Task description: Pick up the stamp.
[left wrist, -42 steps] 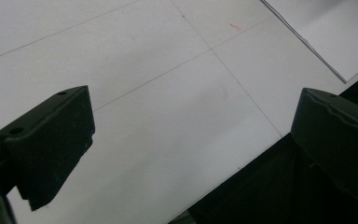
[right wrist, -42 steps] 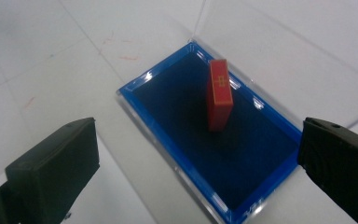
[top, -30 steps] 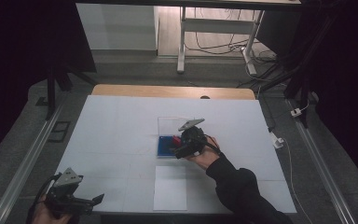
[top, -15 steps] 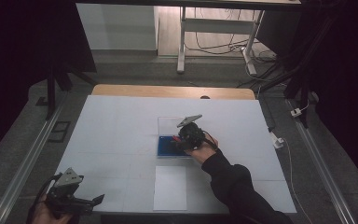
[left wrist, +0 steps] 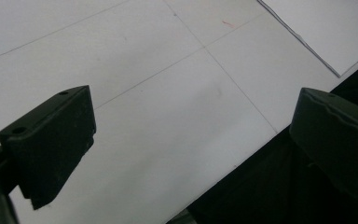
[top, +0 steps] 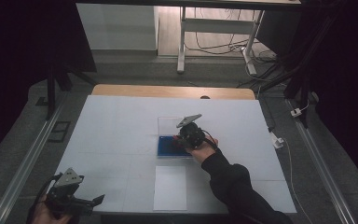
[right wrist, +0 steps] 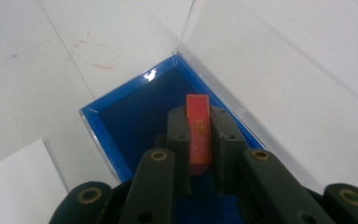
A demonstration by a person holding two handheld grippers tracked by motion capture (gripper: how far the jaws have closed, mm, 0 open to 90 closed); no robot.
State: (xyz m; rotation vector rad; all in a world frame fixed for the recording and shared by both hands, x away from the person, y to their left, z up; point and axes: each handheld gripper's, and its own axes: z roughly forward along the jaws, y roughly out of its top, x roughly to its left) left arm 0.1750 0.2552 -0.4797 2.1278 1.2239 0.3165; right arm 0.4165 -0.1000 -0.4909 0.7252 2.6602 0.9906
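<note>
Under both your grippers lies the white table [top: 116, 126], its surface scored with thin lines; it is the biggest thing here, and it runs out ahead and to either side of your right gripper [top: 182, 140], which hangs over its middle. Just nearer to you than that gripper, a white sheet of paper [top: 170, 186] lies flat on the table, and in the left gripper view its corner [left wrist: 326, 32] sits up ahead and to the right of the jaws.

Directly beneath your right gripper sits the blue-lined case [right wrist: 121, 121], a shallow tray with dark blue padding inside. Its clear lid [right wrist: 270, 60] stands open on the far side, rising just beyond the gripper's tips.

Your right gripper [right wrist: 199, 140] has its jaws drawn in close and clamped on a small red rectangular piece [right wrist: 199, 133] with a gold mark on its face. The piece sticks out forward past the fingertips, held over the case's blue padding; whether it touches the padding you cannot tell from these views.

Your left gripper [top: 81, 201] is down at the near left corner, well apart from the case and from the right gripper. Its jaws [left wrist: 191, 140] stand wide apart with nothing between them but bare table and the table's near edge
</note>
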